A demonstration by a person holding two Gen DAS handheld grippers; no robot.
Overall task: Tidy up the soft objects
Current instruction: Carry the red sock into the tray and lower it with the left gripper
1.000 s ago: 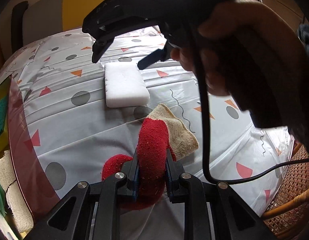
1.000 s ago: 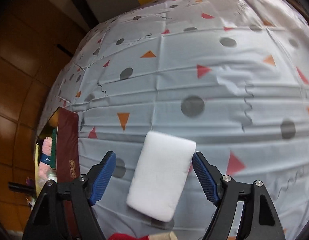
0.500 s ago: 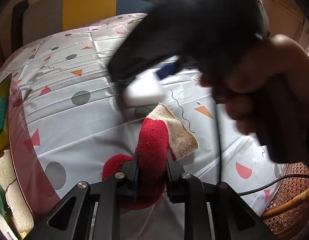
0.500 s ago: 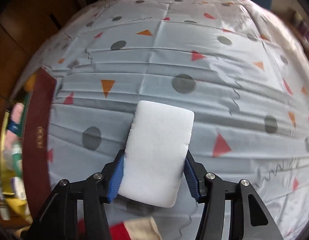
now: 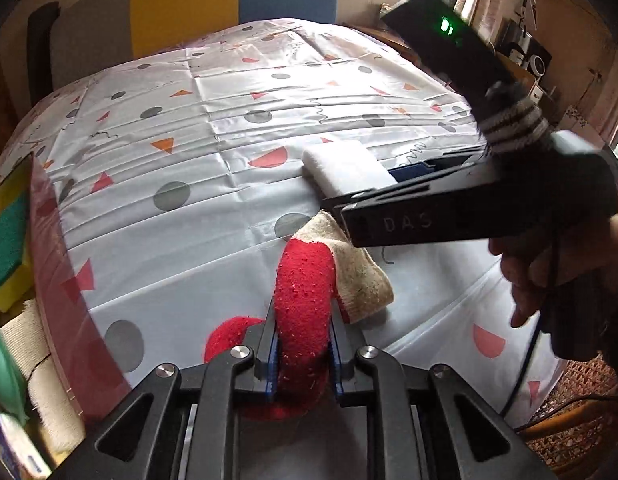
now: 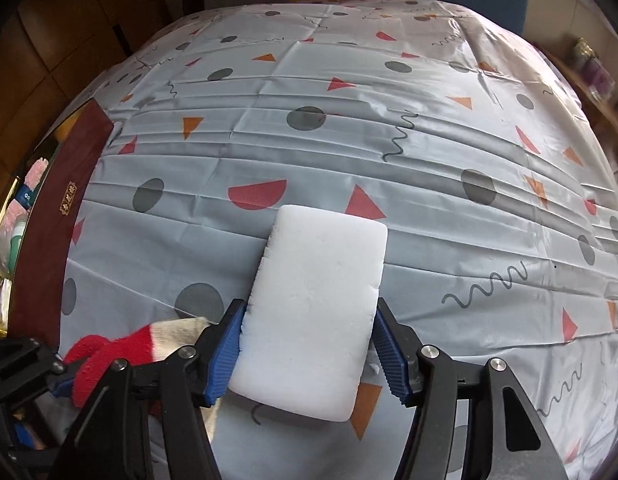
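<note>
Your left tongs (image 5: 303, 354) are clamped tight on the red sock (image 5: 305, 300), blue pads squeezing its middle; the sock arches up off the counter (image 5: 213, 128), beige cuff end (image 5: 359, 276) draped on the patterned cloth just beyond. Your right tongs (image 6: 311, 354) sit partway open w/ the white foam sponge (image 6: 315, 312) between them. The jaws closed on it and have just eased wider again; left pad touches the sponge's edge, right pad looks barely at it, so can't tell if it's a firm grip. The sponge's far end points away over the cloth. From the left wrist view the sponge (image 5: 345, 166) is just beyond the sock's cuff, w/ your right tongs reaching in from the right. A dark red box (image 6: 65, 208) stands at the counter's left edge, well apart from the sponge; a green-and-yellow scrub sponge (image 5: 9, 236) sits inside it.
</note>
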